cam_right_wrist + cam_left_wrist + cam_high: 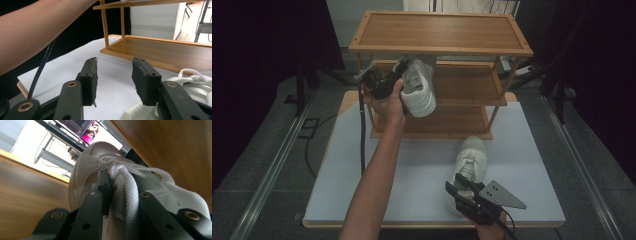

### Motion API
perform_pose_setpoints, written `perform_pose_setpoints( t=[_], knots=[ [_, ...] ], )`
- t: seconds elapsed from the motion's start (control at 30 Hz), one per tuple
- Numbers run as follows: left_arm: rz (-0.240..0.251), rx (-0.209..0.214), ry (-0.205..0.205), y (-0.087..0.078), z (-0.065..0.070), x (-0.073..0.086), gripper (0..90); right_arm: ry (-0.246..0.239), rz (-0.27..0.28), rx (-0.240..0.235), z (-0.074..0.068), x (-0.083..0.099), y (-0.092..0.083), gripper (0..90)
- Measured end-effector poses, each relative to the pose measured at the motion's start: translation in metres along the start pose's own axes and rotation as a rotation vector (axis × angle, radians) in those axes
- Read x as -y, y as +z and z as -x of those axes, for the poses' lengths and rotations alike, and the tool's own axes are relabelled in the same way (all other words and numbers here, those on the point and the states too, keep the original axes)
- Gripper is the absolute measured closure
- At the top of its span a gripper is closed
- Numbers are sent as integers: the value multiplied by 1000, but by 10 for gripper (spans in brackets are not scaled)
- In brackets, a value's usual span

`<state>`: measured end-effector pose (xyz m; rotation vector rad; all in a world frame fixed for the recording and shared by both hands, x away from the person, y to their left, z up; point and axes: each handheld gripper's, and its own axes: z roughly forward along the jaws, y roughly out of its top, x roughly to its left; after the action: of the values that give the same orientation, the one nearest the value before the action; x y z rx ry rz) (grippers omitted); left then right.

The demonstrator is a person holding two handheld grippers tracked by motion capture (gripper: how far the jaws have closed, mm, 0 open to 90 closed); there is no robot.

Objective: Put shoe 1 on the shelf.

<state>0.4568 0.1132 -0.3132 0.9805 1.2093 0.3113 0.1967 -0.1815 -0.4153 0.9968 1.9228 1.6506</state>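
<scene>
Nearest the person, at the front edge of the white table [422,200], the right gripper [460,184] sits low in the right hand, its grey three-cornered plate on top. In the right gripper view its two black jaws stand well apart with nothing between them, and bare tabletop shows through the gap. Just beside that gripper, on its right side, a white sneaker [470,162] lies on the table with its laces up and its toe pointing toward the wooden shoe rack [439,47]; the jaws are at its heel end.

Farther on, the left forearm reaches across the table to the rack. The left hand [388,102] holds the left gripper [120,185] at the rack's left front, level with the middle shelf. Its jaws are closed narrowly on a second white sneaker [418,87], pinching the laced upper near the tongue. This shoe hangs off the table, at the front edge of the middle shelf and under the top shelf, heel toward the person.
</scene>
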Motion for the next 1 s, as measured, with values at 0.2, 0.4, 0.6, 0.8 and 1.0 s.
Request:
perform_pose_setpoints(
  t=[0.2, 0.4, 0.6, 0.8, 1.0],
  knots=[
    [-12, -22, 23, 13, 0, 1, 812, -1, 17, 7, 0, -4, -4, 557],
    [-24, -30, 10, 23, 0, -1, 809, -2, 22, 8, 1, -5, -6, 557],
    [-7, -59, -17, 31, -5, -1, 798, -5, 22, 7, 0, -5, -6, 557],
    [-51, -18, -9, 36, -9, -1, 763, -6, 20, 11, 0, -5, -6, 557],
    [-123, -1, -56, 46, -16, -3, 634, -7, 20, 12, 0, -4, -6, 556]
  ],
)
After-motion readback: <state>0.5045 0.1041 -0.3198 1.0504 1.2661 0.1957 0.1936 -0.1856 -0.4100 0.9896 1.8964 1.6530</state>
